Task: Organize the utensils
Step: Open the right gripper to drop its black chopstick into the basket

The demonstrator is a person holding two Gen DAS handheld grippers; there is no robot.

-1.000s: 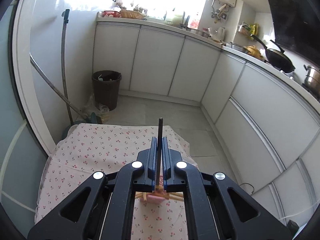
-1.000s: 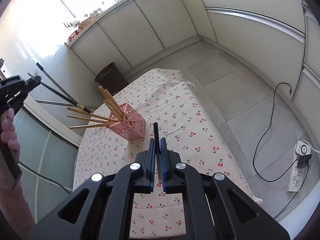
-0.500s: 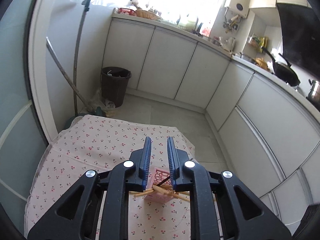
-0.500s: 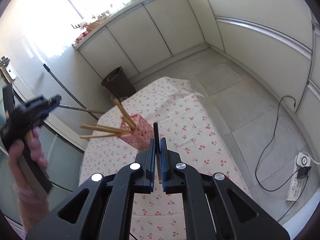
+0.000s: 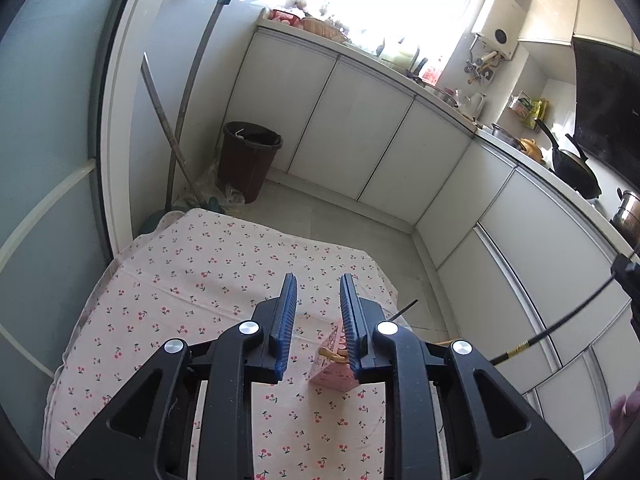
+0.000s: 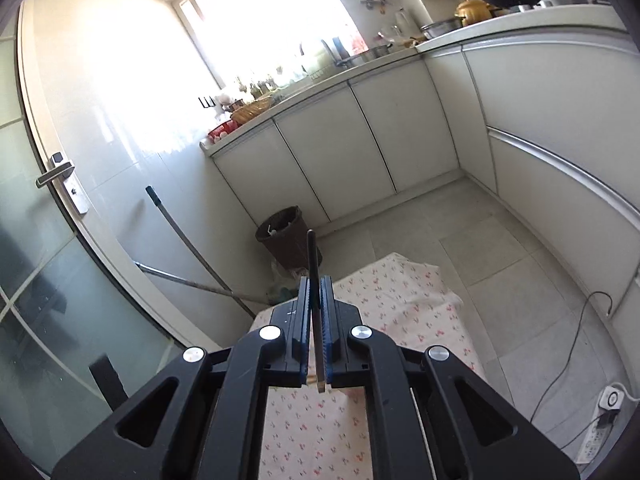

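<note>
In the left wrist view my left gripper (image 5: 318, 280) is open and empty above the table. A pink lattice holder (image 5: 334, 364) with wooden chopsticks (image 5: 334, 356) stands on the cherry-print tablecloth (image 5: 192, 280), partly hidden behind the right finger. A dark chopstick (image 5: 404, 307) pokes out of it. At the far right a black chopstick (image 5: 560, 326) is held by the other gripper. In the right wrist view my right gripper (image 6: 316, 282) is shut on a black chopstick (image 6: 312, 256) that points up and away.
A dark waste bin (image 5: 250, 160) and mop handles (image 5: 184, 120) stand by the wall past the table's far edge. White cabinets (image 5: 360, 132) line the room. A power strip and cable (image 6: 608, 404) lie on the floor at the right.
My left gripper let go of its dark chopstick, opened wider and pulled back from the holder. My right gripper tilted upward with its chopstick, so the holder has left its view.
</note>
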